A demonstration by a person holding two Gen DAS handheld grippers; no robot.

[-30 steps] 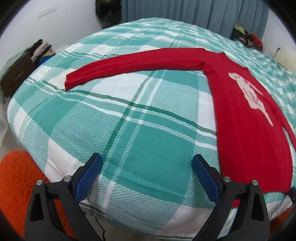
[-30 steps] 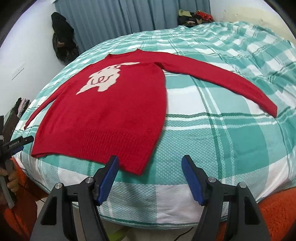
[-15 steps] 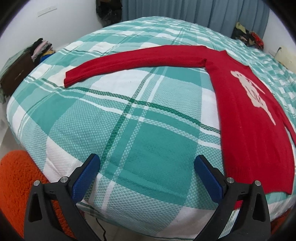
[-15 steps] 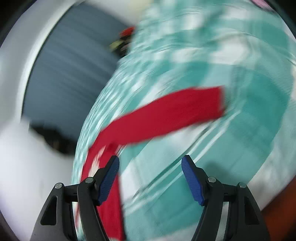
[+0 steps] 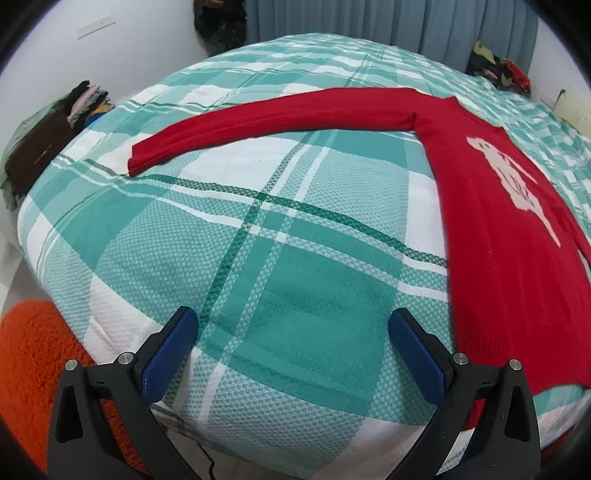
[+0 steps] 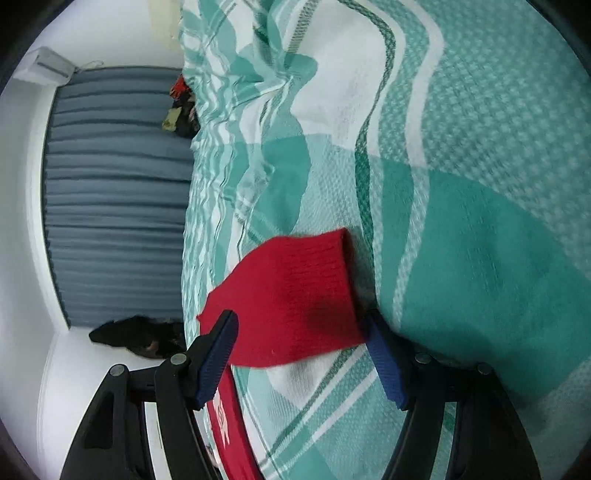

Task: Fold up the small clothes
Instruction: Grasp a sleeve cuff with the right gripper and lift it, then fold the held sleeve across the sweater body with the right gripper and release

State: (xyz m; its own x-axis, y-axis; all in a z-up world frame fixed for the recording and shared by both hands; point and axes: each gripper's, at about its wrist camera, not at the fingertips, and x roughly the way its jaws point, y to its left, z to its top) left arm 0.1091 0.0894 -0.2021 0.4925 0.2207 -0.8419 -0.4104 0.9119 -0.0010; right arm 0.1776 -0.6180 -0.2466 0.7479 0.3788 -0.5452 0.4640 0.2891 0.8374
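Left wrist view: left claw (image 5: 293, 350) hangs over the near edge of the bed (image 5: 258, 266), jaws wide apart w/ nothing between them, blue pads well clear of the cloth. Bed has a teal/white plaid cover. Red sweater (image 5: 509, 258) lies flat on it, body toward the right of the frame, white animal motif (image 5: 513, 181) on the chest. One sleeve (image 5: 277, 118) stretches straight out to the left across the cover, cuff end near the bed's far left side. Orange fuzzy rug (image 5: 33, 369) on the floor at lower left. Stack of clothes (image 5: 86, 101) beside the left wall; grey-blue curtain (image 5: 388, 18) at the back.

Right wrist view: camera rolled sideways, so the curtain (image 6: 118, 192) runs up the left side. Right claw (image 6: 301, 354) is low over the bed cover (image 6: 480, 184), jaws wide. Cuff end of the sweater's other sleeve (image 6: 295, 295) lies between the two pads. Can't tell if either pad touches it; not pinched. Rest of the sweater (image 6: 232, 424) runs down behind the left finger. Frame a bit blurred.
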